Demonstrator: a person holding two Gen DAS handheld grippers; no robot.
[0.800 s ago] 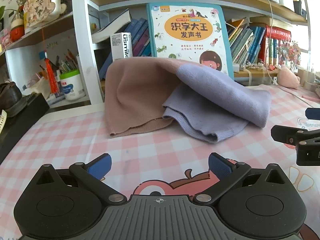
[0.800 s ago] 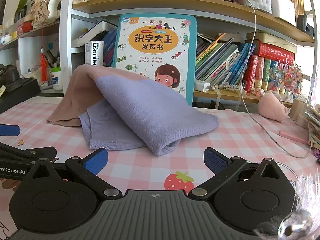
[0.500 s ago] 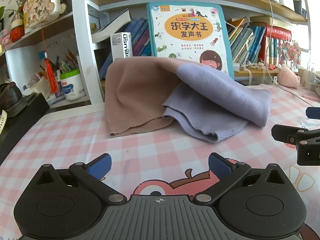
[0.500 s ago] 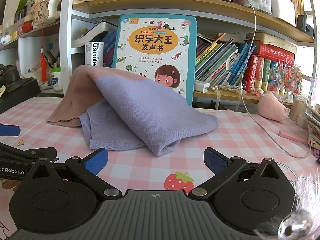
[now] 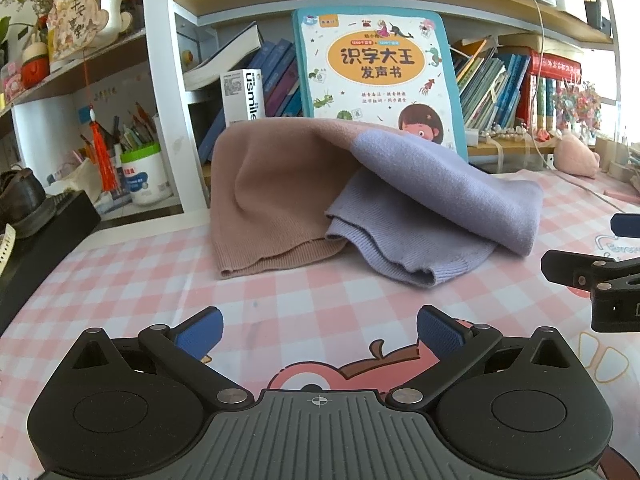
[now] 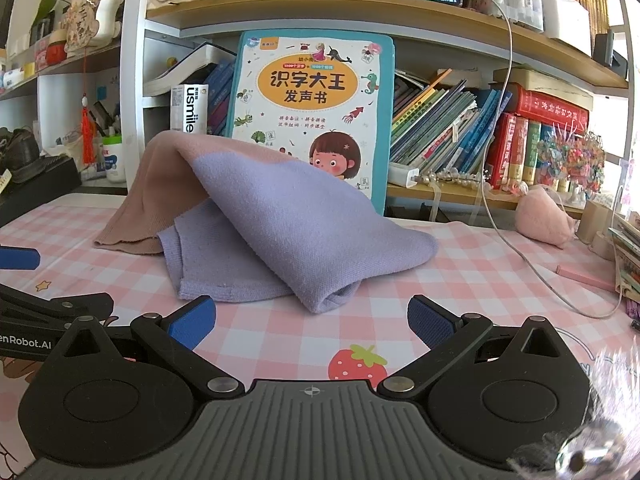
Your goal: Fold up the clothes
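Children's book (image 5: 376, 76) upright on shelf; checked tablecloth (image 5: 132, 280).

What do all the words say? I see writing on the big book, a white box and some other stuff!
"识字大王 发声书": big picture book standing behind the sweater.
"usmile": white box beside it.
"enRobot.AI" (start cut off): left claw's body, seen at the right wrist view's edge.
"平安喜樂", roughly: hanging charm.
Red book spine, the picture book's small print, white tub label: too small or blurred.

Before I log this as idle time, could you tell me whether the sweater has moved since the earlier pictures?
No. The sweater lies at the same spot against the big picture book behind it in both views.
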